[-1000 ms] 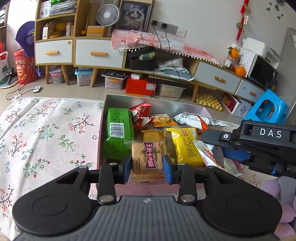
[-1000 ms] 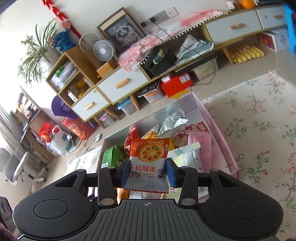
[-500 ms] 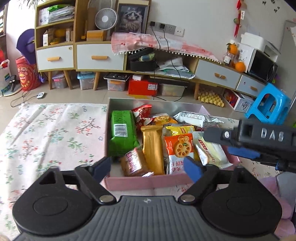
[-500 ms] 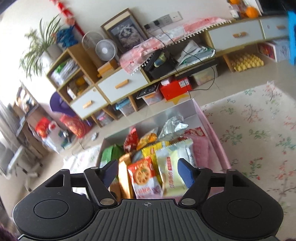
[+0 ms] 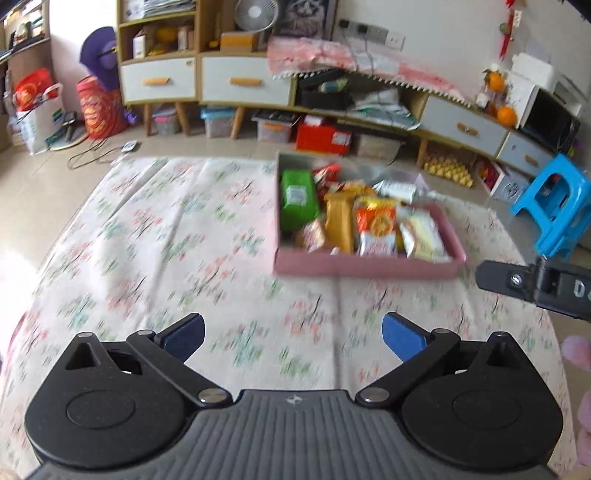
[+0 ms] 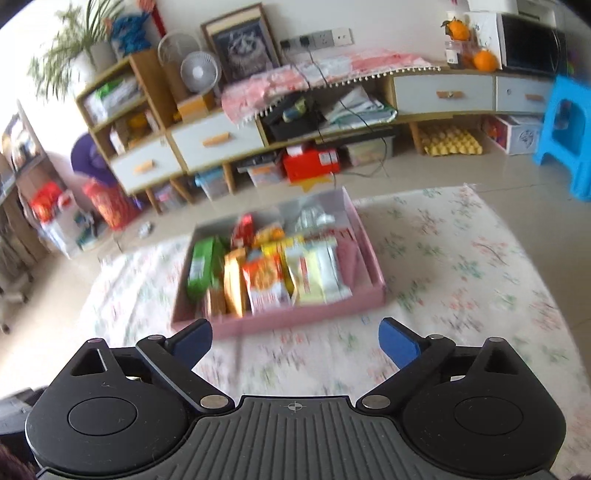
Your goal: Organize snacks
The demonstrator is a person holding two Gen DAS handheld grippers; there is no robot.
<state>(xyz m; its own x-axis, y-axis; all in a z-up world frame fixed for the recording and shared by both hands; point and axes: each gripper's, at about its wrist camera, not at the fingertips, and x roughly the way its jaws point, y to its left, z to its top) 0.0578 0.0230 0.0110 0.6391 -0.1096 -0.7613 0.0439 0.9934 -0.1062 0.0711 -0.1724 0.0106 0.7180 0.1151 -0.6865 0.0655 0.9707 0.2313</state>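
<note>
Blue-padded, my left gripper [image 5: 291,338] and right gripper [image 6: 295,341] have just spread wide, nothing between the fingers. Beyond, the pink box [image 5: 365,266] of snacks [image 6: 266,277] sits on floral cloth [image 5: 155,236]. Only the left view catches my right gripper beside it.

A lived-in home living room. A long low wooden cabinet [image 6: 229,136] with white drawers runs along the wall, carrying a small fan [image 6: 201,72], a framed cat picture [image 6: 242,46], a potted plant [image 6: 79,35] and oranges [image 6: 484,59]. A blue plastic stool [image 5: 554,206] stands on the tiled floor [image 5: 40,173] near a floral cloth [image 5: 155,240].
</note>
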